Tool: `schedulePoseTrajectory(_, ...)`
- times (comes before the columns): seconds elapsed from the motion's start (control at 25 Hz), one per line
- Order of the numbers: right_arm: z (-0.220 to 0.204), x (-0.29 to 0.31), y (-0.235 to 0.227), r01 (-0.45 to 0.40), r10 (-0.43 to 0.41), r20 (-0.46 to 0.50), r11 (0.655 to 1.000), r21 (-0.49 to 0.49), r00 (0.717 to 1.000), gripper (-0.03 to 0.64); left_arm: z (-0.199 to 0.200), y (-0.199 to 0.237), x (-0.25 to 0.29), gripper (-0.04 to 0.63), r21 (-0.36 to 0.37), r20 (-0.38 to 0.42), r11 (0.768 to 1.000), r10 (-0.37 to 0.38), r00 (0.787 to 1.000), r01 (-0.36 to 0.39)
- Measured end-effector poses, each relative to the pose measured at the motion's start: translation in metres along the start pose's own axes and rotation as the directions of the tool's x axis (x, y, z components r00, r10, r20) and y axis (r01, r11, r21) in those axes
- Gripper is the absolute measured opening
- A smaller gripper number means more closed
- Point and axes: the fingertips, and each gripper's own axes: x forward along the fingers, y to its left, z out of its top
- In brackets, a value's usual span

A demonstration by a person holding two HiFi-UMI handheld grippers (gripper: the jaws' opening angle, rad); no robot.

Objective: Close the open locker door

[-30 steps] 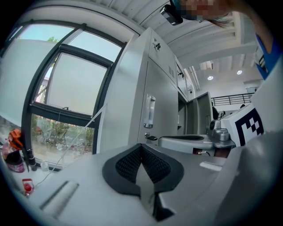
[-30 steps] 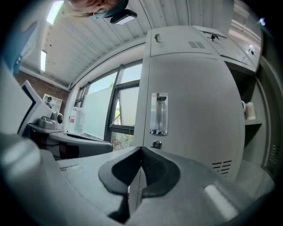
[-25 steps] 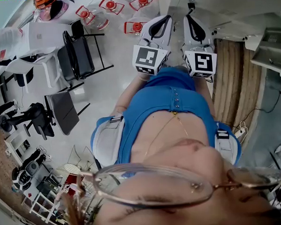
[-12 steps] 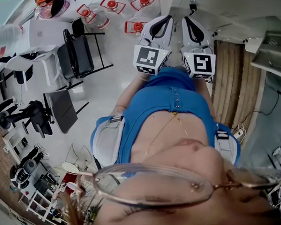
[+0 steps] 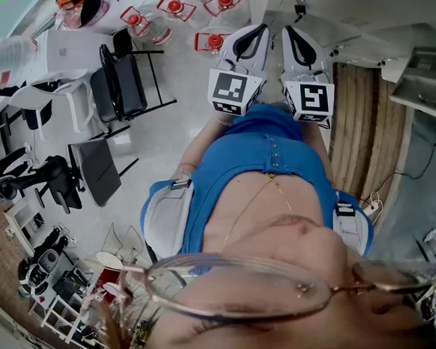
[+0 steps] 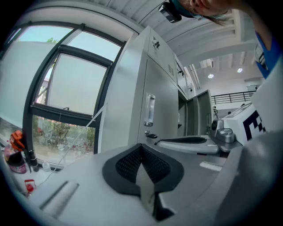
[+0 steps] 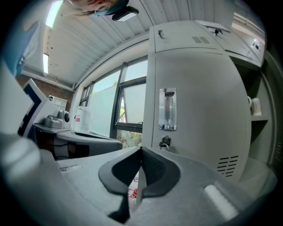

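In the head view both grippers are held side by side in front of the person's blue top, my left gripper [image 5: 246,39] beside my right gripper [image 5: 301,42]. Both are shut with nothing between the jaws, as the left gripper [image 6: 141,148] and right gripper [image 7: 141,152] views show. Ahead stands a tall grey locker [image 7: 199,101]. One door with a metal handle [image 7: 167,115] and a key [image 7: 165,142] in its lock faces the right gripper. To its right an open compartment [image 7: 258,121] with a shelf shows. The left gripper view has the same handle [image 6: 150,110] and another door [image 6: 203,114] standing ajar further along.
Black folding chairs [image 5: 125,76] and a white table [image 5: 69,50] stand on the floor to the left, with water jugs [image 5: 212,40] beyond. Wooden panels [image 5: 357,119] lie at the right. A large window [image 6: 66,110] is left of the locker.
Almost nothing: the head view has shifted slightly, and both grippers stay shut in the same place.
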Motion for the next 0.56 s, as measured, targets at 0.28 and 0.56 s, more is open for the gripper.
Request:
schedulePoseTrajectory(0.28,-0.0026,-0.0021,-0.0002,0.001,-0.001,-0.003,1.0,-0.001,1.0,0.002,-0.0023,-0.0033,-0.0003,0.0,-0.003,-0.002,1.0,-0.005,1.0,0.005)
schedulePoseTrajectory(0.56,-0.0031,-0.0035,0.0045,-0.004,0.004,-0.01,1.0,-0.008,1.0,0.002,-0.004,-0.0008,-0.0048,-0.001,0.003,-0.007,1.0,0.003,1.0,-0.003)
